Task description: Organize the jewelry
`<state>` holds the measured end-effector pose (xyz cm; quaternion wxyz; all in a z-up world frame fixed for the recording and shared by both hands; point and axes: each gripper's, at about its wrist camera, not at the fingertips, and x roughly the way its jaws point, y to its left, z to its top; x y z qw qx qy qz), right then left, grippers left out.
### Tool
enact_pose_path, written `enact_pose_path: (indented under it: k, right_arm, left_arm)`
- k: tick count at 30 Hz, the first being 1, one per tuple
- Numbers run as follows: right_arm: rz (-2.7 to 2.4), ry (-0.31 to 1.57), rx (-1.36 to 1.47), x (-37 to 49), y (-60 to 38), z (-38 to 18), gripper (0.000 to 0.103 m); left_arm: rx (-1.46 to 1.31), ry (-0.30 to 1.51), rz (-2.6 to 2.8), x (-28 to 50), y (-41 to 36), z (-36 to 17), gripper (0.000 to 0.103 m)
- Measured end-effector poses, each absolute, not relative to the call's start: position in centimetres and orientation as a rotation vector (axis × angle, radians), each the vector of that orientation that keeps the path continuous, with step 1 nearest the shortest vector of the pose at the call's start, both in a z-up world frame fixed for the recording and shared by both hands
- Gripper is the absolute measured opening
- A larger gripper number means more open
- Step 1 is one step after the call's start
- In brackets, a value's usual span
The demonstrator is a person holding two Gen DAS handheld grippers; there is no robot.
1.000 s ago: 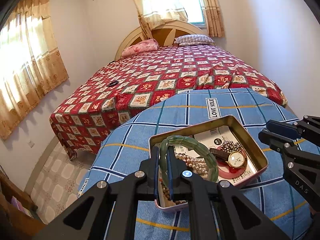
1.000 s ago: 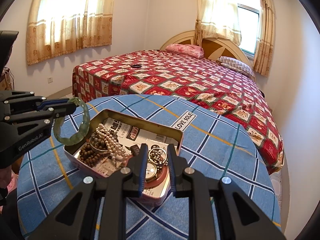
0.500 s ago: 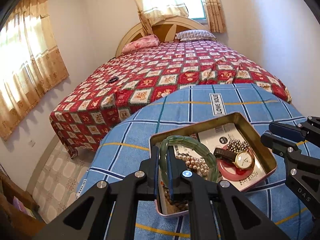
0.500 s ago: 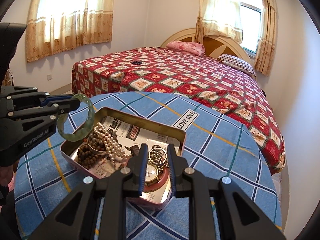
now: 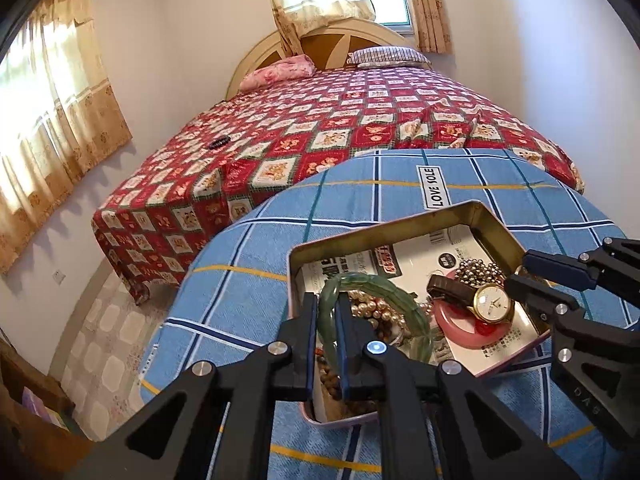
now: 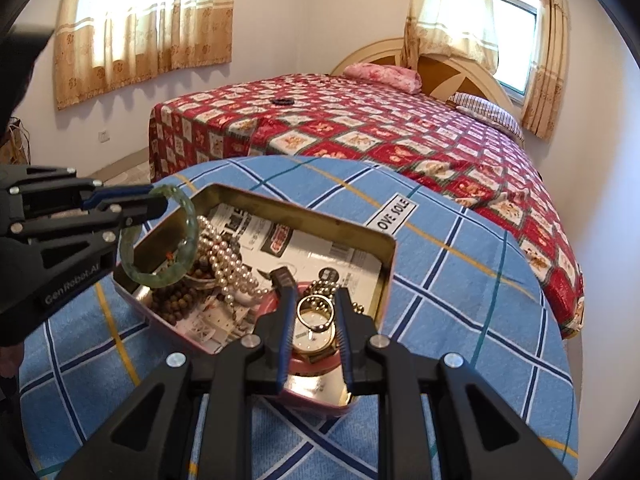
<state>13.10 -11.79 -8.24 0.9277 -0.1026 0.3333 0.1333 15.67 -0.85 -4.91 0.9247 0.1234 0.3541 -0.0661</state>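
An open metal tin (image 5: 496,220) (image 6: 304,216) sits on the blue checked table. It holds a pearl strand (image 6: 224,256), brown beads (image 6: 172,296), a gold watch (image 5: 490,306) (image 6: 316,332) on a pink dish (image 5: 460,334) and a ring (image 6: 316,312). My left gripper (image 5: 327,302) (image 6: 158,200) is shut on a green jade bangle (image 5: 380,288) (image 6: 160,276), held over the tin's left end. My right gripper (image 6: 311,292) (image 5: 516,270) is open, its fingers either side of the watch and ring above the tin's near end.
The round table with its blue checked cloth (image 5: 360,208) (image 6: 460,300) has a "LOVE SOLE" label. A bed with a red patterned cover (image 5: 340,120) (image 6: 380,120) stands just behind it. A small dark object (image 5: 219,143) lies on the bed.
Both grippers have moved down and forward towards the tin. The left gripper still holds the bangle, now lower over the tin. The right gripper's fingers have spread a little wider around the watch.
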Motion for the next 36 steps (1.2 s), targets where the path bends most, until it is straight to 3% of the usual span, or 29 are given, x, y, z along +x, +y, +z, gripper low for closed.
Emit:
enact_pose_path:
  k: [3,4,5,6,7,36]
  right_arm:
    - [0.265,0.691,-0.205,13.0,-11.9,-8.5,0.026]
    - [0.258,0.688,-0.206,12.9,-11.9,-8.4,0.031]
    - [0.248,0.683,-0.206,12.9,-11.9,-8.4,0.045]
    - [0.235,0.672,-0.204,12.6,-12.0,-8.3,0.056]
    - [0.226,0.665,-0.202,12.5,-12.2,-8.3,0.058]
    - [0.143,0.615,-0.135,9.5,-14.7,-6.2,0.063]
  left_arm:
    - [0.247,0.734,-0.117,15.6,-0.7,-5.1,0.023]
    - [0.245,0.723,-0.101,15.4,-0.6,-4.9,0.041]
    - [0.244,0.709,-0.082,15.2,-0.5,-4.7,0.065]
    - [0.242,0.691,-0.069,14.8,-0.4,-4.5,0.074]
    - [0.237,0.672,-0.06,14.5,-0.3,-4.2,0.08]
    - [0.155,0.665,-0.032,10.6,2.3,-3.0,0.08]
